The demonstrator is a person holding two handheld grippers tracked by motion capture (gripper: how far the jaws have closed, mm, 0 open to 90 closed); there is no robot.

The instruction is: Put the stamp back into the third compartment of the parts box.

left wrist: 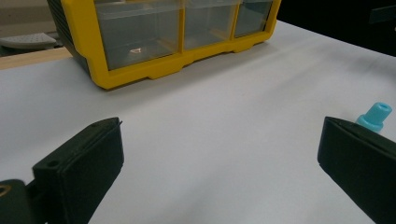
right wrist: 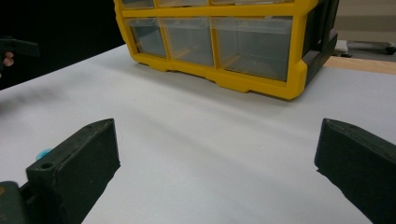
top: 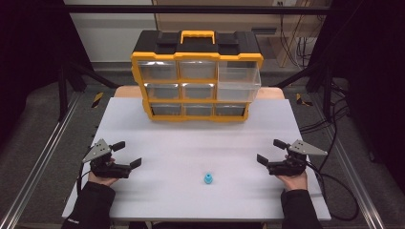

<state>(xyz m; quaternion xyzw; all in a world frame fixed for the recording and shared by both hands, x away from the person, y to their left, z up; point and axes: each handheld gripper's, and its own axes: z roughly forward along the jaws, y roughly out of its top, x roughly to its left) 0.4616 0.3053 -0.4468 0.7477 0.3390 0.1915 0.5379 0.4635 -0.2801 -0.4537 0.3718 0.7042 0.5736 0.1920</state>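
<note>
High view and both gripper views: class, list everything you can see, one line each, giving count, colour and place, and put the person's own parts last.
Drawer cabinet: one, yellow and black with clear drawers, at the far middle of the table; its right-hand upper drawer is pulled out.
Small blue piece: one, light blue, on the table near the front, between the two grippers.
Table: one, white top.
Cables: several, black, on the floor to the right.
Left gripper: one, black with a grey plate, front left, fingers apart, holding nothing.
Right gripper: one, black with a grey plate, front right, fingers apart, holding nothing.
Sleeves: two, black, bottom edge.
</note>
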